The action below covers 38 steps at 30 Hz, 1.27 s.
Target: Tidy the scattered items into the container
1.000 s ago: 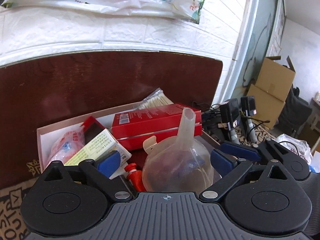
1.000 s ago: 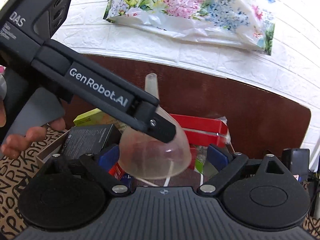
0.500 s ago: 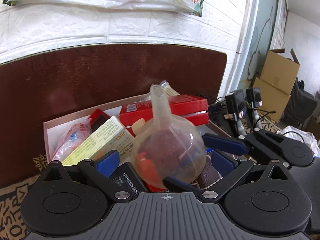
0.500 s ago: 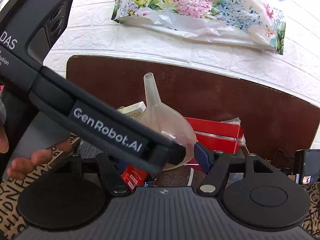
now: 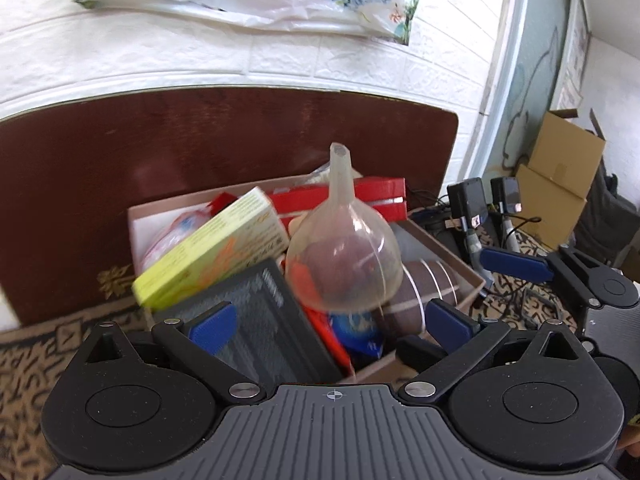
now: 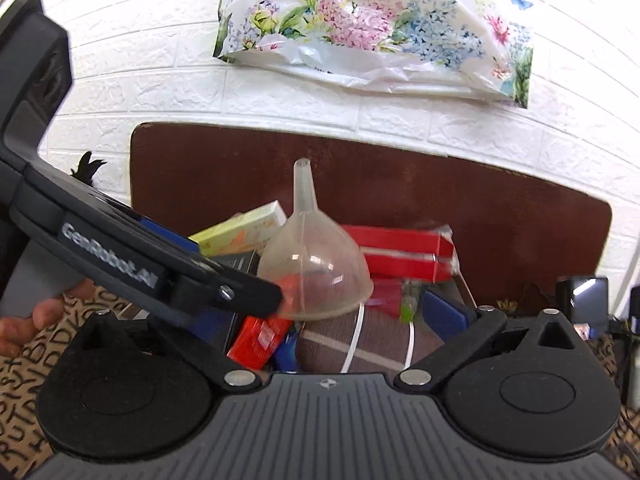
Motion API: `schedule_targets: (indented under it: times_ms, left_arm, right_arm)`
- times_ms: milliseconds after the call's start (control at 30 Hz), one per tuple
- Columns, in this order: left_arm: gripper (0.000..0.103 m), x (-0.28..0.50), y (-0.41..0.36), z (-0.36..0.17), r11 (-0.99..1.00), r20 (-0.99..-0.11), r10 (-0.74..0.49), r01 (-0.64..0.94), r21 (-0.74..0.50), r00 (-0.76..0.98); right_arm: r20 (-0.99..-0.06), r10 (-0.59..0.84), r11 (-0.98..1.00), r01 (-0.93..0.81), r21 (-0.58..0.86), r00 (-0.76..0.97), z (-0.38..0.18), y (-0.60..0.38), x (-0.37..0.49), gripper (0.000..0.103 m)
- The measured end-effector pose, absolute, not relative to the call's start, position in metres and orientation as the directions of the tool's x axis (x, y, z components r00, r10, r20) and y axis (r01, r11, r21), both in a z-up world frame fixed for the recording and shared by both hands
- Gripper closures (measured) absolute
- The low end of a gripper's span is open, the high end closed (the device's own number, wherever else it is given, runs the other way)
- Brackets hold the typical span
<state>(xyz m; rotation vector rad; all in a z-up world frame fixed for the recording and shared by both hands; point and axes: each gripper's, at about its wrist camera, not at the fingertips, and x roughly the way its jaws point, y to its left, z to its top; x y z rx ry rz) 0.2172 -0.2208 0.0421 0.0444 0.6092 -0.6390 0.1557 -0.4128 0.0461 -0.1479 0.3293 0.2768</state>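
A clear plastic funnel (image 5: 344, 256) stands spout-up on the pile in the cardboard box (image 5: 448, 248); it also shows in the right wrist view (image 6: 316, 268). The box holds a yellow-green carton (image 5: 216, 252), a red box (image 5: 356, 200), a black box (image 5: 260, 320) and a brown roll (image 5: 424, 288). My left gripper (image 5: 328, 324) is open, its blue pads either side of the funnel's rim and apart from it. My right gripper (image 6: 316, 312) is open just before the funnel; the left gripper's body (image 6: 120, 256) hides its left finger.
A dark brown board (image 5: 200, 140) stands behind the box against a white brick wall. A floral plastic bag (image 6: 372, 28) hangs above. Black chargers (image 5: 468, 200) and cardboard cartons (image 5: 556, 176) are at the right. A patterned cloth (image 5: 24, 356) covers the surface.
Both grippers have drawn back from the box. The right gripper, shut on the funnel half a second ago, has opened, and the funnel now rests upright on the pile.
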Motion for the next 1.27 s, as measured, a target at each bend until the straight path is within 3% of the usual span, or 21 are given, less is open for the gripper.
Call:
schedule_targets:
  times_ms: [333, 567, 767, 1267]
  left_arm:
    - [0.0, 0.131, -0.212, 0.041, 0.874, -0.561, -0.441, 0.478, -0.089, 0.701]
    - [0.0, 0.099, -0.207, 0.041, 0.904, -0.575, -0.397, 0.413, -0.11, 0.716]
    - [0.0, 0.081, -0.212, 0.037, 0.909, -0.578, -0.365, 0.413, -0.054, 0.73]
    - [0.0, 0.078, -0.205, 0.033, 0.898, -0.588, -0.408, 0.425, -0.118, 0.699]
  right_arm:
    - [-0.468, 0.138, 0.967, -0.221, -0.127, 0.873, 0.056, -0.423, 0.088, 0.001]
    - [-0.482, 0.072, 0.968, -0.177, -0.176, 0.873, 0.057, -0.437, 0.045, 0.001]
    - [-0.482, 0.05, 0.964, -0.169, -0.206, 0.875, 0.059, -0.437, 0.029, 0.001]
    - [-0.499, 0.06, 0.957, -0.191, -0.217, 0.865, 0.054, -0.425, 0.028, 0.001]
